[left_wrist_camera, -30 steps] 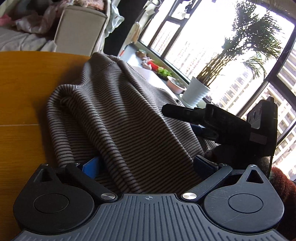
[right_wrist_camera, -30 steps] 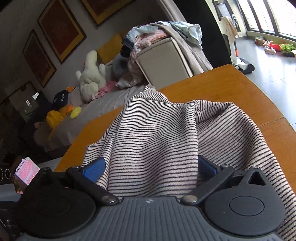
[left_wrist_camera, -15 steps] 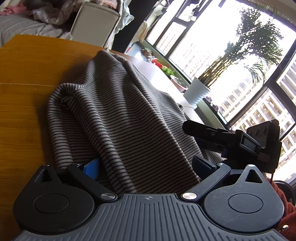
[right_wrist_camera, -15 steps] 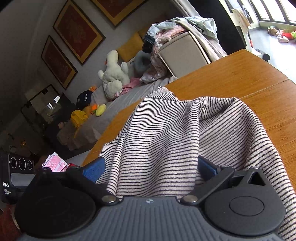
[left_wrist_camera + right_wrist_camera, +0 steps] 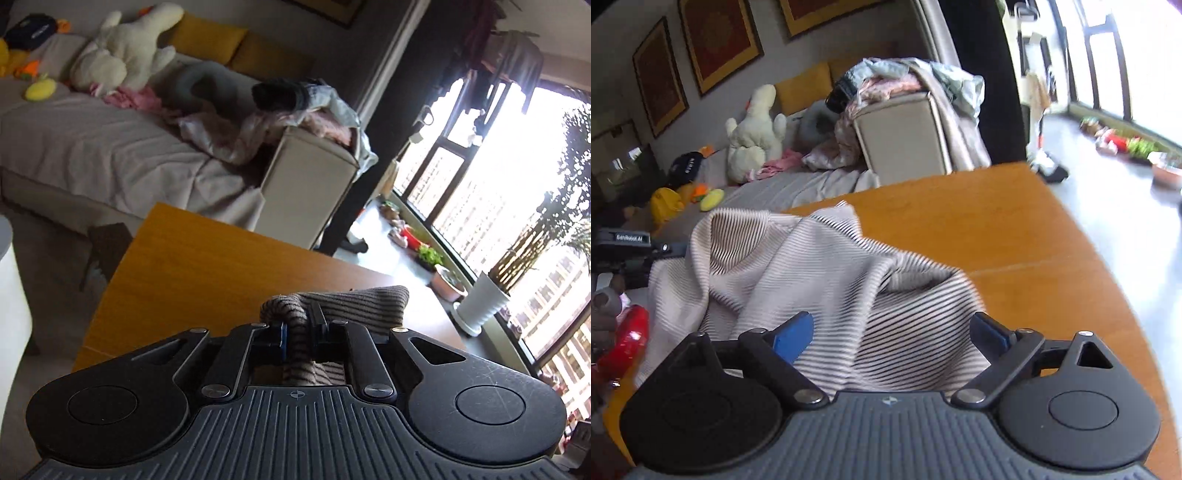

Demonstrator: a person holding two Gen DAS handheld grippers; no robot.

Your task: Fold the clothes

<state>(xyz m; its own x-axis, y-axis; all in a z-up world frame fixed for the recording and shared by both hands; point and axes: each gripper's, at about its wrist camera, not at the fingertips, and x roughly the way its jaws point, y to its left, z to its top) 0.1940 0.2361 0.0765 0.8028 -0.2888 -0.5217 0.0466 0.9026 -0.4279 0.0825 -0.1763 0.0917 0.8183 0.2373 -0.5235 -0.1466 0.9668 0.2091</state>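
- The left gripper (image 5: 297, 326), a black two-finger tool with blue pads, is pinching a bunched fold of the striped grey-and-dark knit garment (image 5: 354, 301); its fingers are nearly together, with only the rope of cloth between them.
- The pinched fold is rising over the finger tips and spilling to the right of them, above the orange-brown wooden table (image 5: 207, 273).
- In the left wrist view the rest of the garment is lying hidden behind the gripper body.
- The right gripper (image 5: 892, 330), of the same black make with blue pads, is standing wide open; its two fingers are sitting well apart on either side of the cloth and are clamping nothing.
- In the right wrist view the striped garment (image 5: 820, 273) is lying in a rumpled heap on the wooden table (image 5: 1015, 229), humped up in loose folds, with its near part between the open fingers and its far edge reaching toward the table's back edge.
- Left of the heap, at the table's edge, part of a black device (image 5: 628, 243) with white lettering is showing; I cannot tell whether it is the other gripper.
- Beyond the table, a grey-covered bed (image 5: 783, 188) is holding a white plush animal (image 5: 755, 133).
- Right of the bed, a beige upholstered chair (image 5: 905, 133) is carrying a pile of loose clothes (image 5: 905, 75).
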